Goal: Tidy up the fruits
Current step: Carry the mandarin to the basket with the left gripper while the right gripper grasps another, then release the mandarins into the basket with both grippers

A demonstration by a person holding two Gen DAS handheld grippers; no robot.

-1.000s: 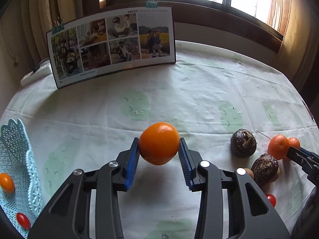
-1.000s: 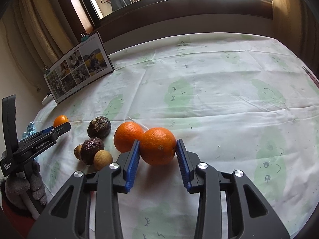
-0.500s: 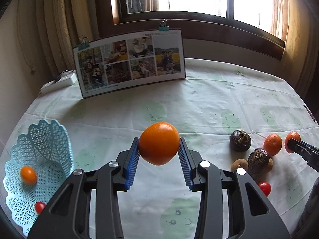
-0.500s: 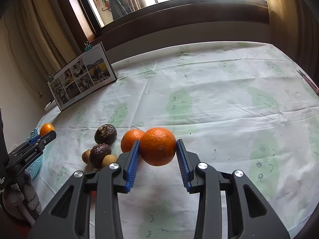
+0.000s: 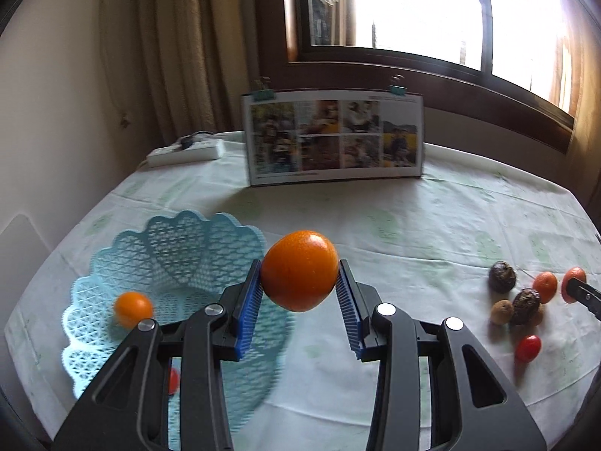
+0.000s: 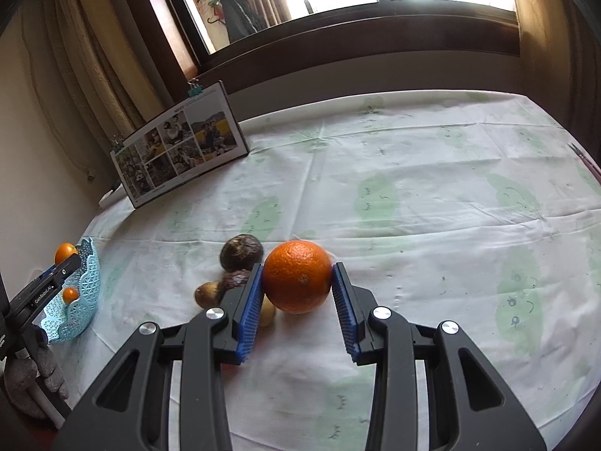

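left gripper (image 5: 299,297) – clamped on orange (image 5: 299,270), hovering beside blue basket (image 5: 180,240) | right gripper (image 6: 296,295) – gripping second orange (image 6: 297,276) above the table | carry over the basket's centre; lower before releasing – round fruit rolls

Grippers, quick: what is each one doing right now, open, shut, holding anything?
Left gripper: shut on an orange, held in the air beside the basket.
Right gripper: shut on another orange.
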